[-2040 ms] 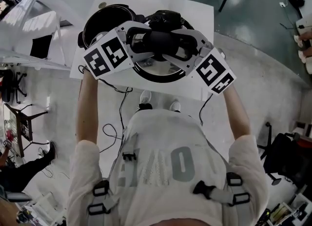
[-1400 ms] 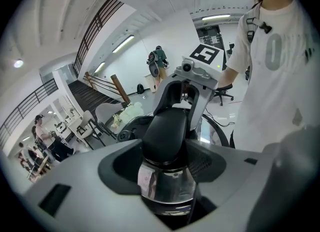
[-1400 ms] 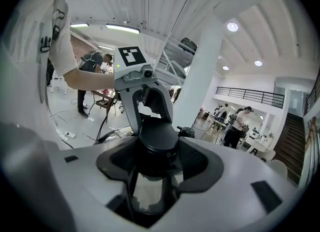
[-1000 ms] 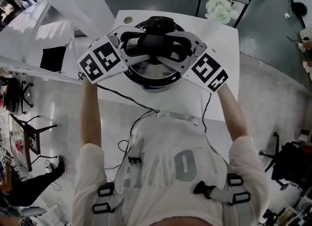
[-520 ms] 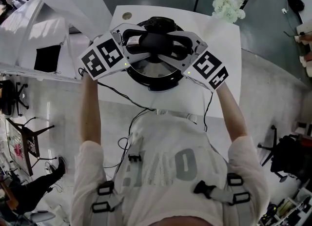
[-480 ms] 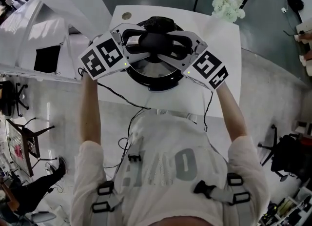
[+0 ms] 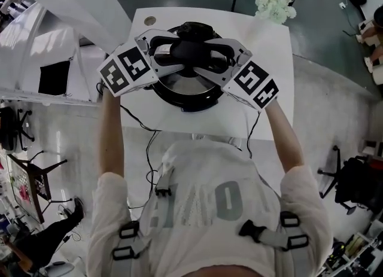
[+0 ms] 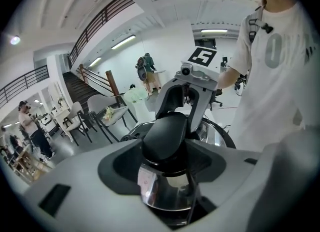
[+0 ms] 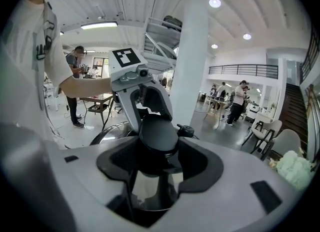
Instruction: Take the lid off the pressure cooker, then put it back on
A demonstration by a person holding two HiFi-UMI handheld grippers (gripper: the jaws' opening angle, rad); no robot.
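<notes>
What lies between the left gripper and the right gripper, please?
The lid's black handle: the left gripper and right gripper clamp it from opposite ends, clearest in the head view.

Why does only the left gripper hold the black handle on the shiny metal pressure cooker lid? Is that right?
No, both do. The left gripper and the right gripper each grip the black handle of the shiny metal pressure cooker lid; the head view shows it.

Pressure cooker (image 7: 192, 104): one. Lid (image 7: 182, 82): one, with one lid handle (image 7: 190, 48). Grippers: two, left gripper (image 7: 169, 52) and right gripper (image 7: 213, 54). White flower bunch (image 7: 274, 6): one. Surface (image 7: 270, 78): one.
</notes>
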